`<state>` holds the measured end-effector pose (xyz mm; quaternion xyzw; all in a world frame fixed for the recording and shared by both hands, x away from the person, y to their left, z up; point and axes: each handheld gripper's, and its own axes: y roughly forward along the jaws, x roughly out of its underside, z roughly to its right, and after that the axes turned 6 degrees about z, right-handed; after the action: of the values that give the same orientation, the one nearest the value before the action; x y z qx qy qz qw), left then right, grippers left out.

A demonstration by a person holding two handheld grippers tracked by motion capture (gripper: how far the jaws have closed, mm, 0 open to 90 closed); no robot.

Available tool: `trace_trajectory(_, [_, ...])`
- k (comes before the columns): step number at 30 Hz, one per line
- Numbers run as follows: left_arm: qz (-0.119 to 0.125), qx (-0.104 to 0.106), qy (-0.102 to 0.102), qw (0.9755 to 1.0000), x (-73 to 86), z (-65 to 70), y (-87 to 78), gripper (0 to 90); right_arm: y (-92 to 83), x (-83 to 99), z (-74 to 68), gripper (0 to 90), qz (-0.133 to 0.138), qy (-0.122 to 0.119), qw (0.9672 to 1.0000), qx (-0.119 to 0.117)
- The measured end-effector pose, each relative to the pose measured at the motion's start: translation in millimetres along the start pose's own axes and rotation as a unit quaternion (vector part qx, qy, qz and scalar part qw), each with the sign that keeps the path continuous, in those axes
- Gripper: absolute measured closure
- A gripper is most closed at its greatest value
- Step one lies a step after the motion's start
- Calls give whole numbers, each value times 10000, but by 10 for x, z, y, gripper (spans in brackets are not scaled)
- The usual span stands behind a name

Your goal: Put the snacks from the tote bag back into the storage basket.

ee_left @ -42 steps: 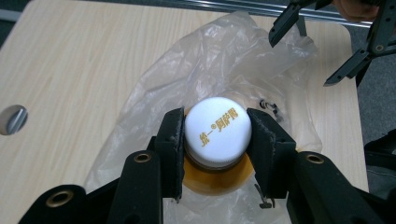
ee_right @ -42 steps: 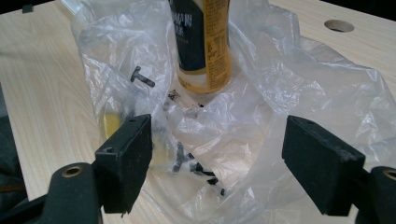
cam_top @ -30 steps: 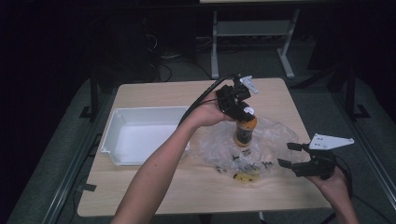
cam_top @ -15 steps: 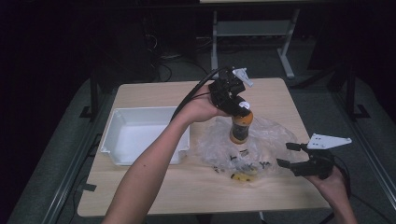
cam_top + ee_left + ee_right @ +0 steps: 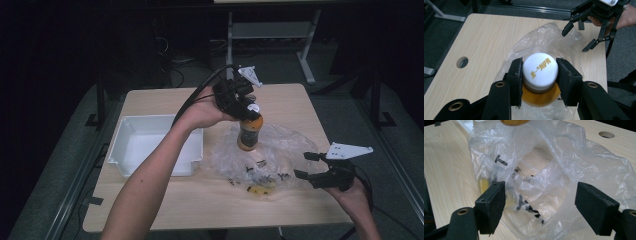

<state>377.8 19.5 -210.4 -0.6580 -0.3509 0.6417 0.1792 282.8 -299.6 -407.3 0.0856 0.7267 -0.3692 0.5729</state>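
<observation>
though hidden above, cap [image 5: 539, 69] lettering

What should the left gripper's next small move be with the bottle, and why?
Probably carry the bottle sideways toward the white bin. The left gripper clamps its white cap, the bottle hangs above the plastic bag, and the right gripper waits open at the bag's edge.
</observation>
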Motion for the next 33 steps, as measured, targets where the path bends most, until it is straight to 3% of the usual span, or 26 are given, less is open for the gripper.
trace_trajectory(11, [-47, -105, -46, 9999, 72, -28, -200, 592, -7, 0, -12, 239, 20, -16, 10000, 35])
trace_trajectory(20, [-32, -397, -96, 9992, 178, -43, -423, 590, 1, -3, -20, 239, -3, -34, 10000, 43])
trace_trajectory(33, [-49, -430, -303, 9986, 414, -77, -633, 590, 17, 10, -30, 236, -50, -21, 10000, 80])
